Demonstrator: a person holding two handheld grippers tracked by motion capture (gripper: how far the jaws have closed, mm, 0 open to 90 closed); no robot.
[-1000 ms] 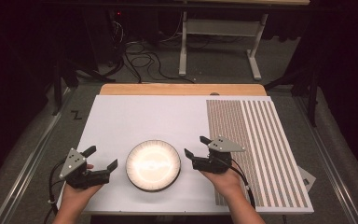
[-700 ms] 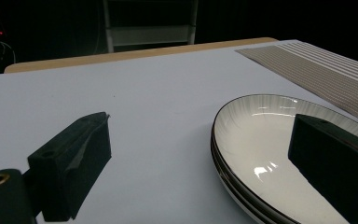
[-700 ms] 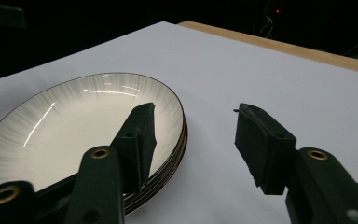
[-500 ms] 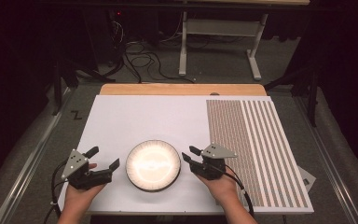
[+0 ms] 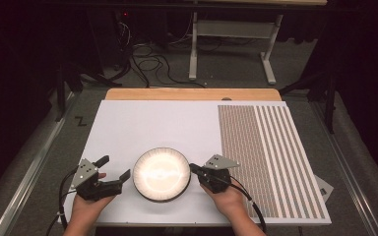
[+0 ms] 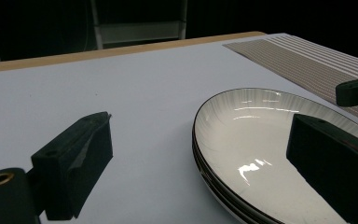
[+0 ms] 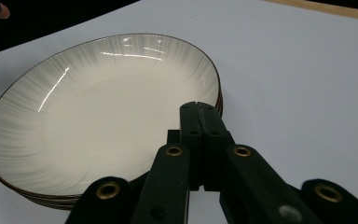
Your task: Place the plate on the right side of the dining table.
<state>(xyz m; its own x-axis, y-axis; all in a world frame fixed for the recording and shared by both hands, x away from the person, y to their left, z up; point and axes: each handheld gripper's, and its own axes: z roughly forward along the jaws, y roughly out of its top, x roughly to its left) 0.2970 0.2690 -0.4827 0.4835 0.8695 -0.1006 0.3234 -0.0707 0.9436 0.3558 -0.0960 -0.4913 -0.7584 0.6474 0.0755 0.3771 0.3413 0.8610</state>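
Observation:
A stack of shallow cream plates (image 5: 161,174) with dark rims sits near the front edge of the white board (image 5: 152,123). My right gripper (image 5: 193,168) points left at the stack's right rim. In the right gripper view its jaws (image 7: 199,109) have just closed and press flat together with nothing between them, their tip just over the rim of the plates (image 7: 98,107). My left gripper (image 5: 113,168) stands open to the left of the stack. In the left gripper view (image 6: 205,140) one jaw hangs over the bare board and the other over the plates (image 6: 261,140).
A brown striped mat (image 5: 270,152) covers the right part of the board. A wooden strip (image 5: 192,94) runs along the far edge. Beyond the table the floor holds cables (image 5: 147,64) and a metal stand (image 5: 226,34).
The right gripper has sunk and come in toward the plates' right rim, and its jaws have gone from open to shut. The left gripper has stayed where it was, open.

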